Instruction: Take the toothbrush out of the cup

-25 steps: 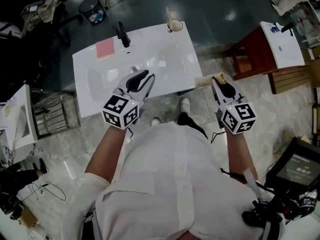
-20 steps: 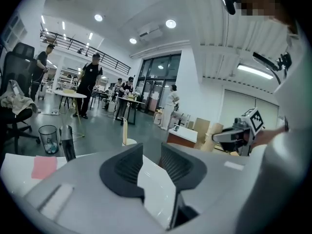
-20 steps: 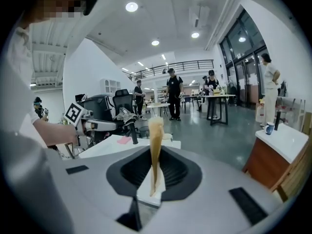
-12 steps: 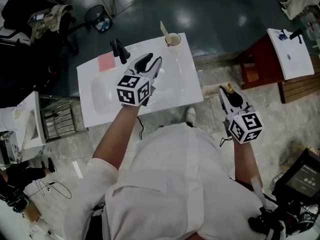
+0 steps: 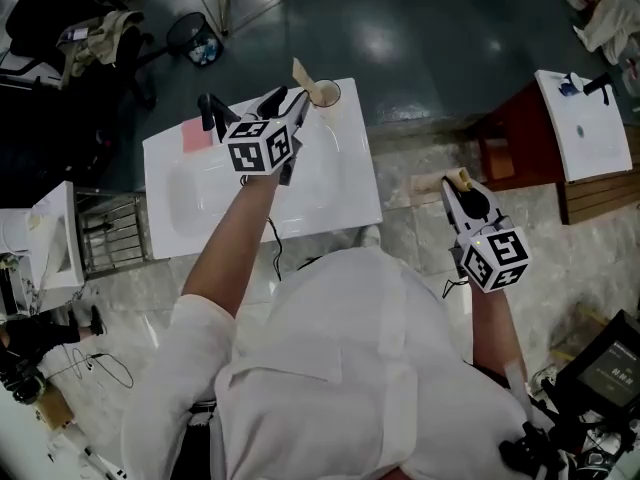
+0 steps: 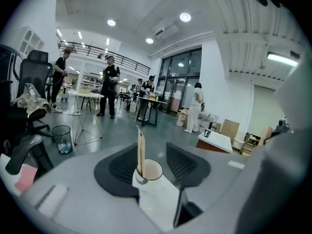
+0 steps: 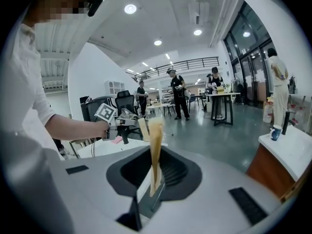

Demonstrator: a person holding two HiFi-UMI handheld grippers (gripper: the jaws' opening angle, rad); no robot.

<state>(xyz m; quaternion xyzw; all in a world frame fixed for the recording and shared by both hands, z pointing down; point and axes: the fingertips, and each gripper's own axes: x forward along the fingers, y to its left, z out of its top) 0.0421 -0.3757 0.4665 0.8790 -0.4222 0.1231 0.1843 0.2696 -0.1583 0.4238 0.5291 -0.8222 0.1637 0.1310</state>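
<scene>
Toothbrush (image 5: 300,71) is not out yet: it stands in the cup (image 5: 325,93). Nearest in, the right gripper (image 5: 462,190) hangs off the right side of the sink (image 5: 340,183) over the floor. It is clenched on a pale wooden stick (image 7: 155,145) standing up between its jaws. I can't tell what the stick is, and it plays no part here. What changed is the left gripper (image 5: 288,101). A second ago it sat over the near edge of the basin; now it has crossed to the far right corner and is just beside the cup. Its jaws have just been opening and stand spread wide and released. In the left gripper view the cup sits ahead in the gap between them, with the pads touching nothing. I read that as approach done and pre-grasp set. Next it needs to close on the brush above the rim, not on the cup. The cup sits right at the sink corner, so a nudge could tip it off. The cup is white with a dark rim and holds only the brush, which leans on the left of the rim in the left gripper view. A black faucet (image 5: 211,111) and a pink pad (image 5: 196,136) are on the far-left ledge. Beyond on the floor is a mesh wastebasket (image 5: 196,36) with some rubbish at the bottom.
</scene>
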